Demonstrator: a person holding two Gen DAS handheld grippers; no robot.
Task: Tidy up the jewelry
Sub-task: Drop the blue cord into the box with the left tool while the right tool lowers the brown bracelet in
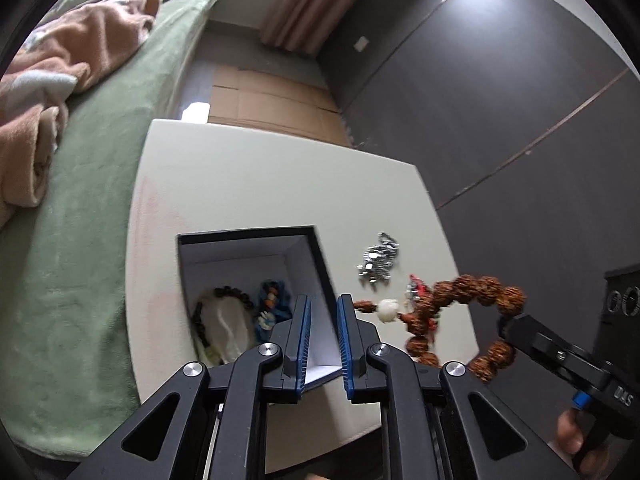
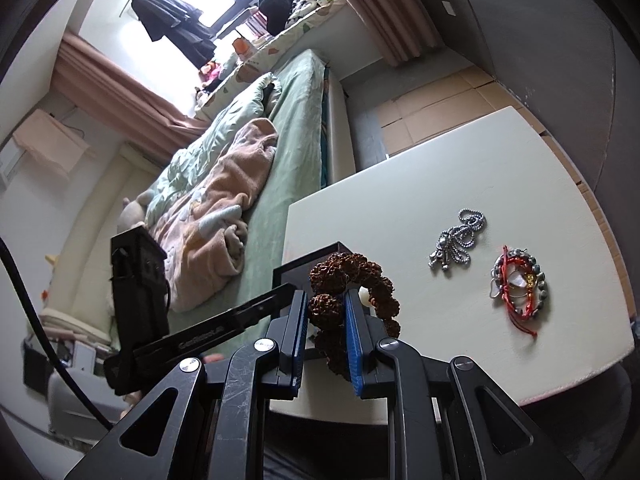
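Observation:
A black open box [image 1: 320, 248] with white lining stands on the cream table [image 1: 248, 184]; a dark bead bracelet [image 1: 236, 296] and blue jewelry [image 1: 274, 300] lie inside. My left gripper [image 1: 323, 312] straddles the box's right wall, its jaws narrowly apart. My right gripper [image 2: 326, 312] is shut on a brown rough-bead bracelet [image 2: 352, 280], held in the air right of the box; the bracelet also shows in the left wrist view [image 1: 472, 292]. A silver chain [image 2: 460, 240] and a red-cord bracelet bundle [image 2: 518, 284] lie on the table.
A bed with a green sheet [image 1: 100, 168] and a peach blanket [image 2: 224, 200] runs along the table's left side. A dark wardrobe wall [image 1: 500, 100] stands at the right. Cardboard [image 1: 272, 100] covers the floor beyond the table.

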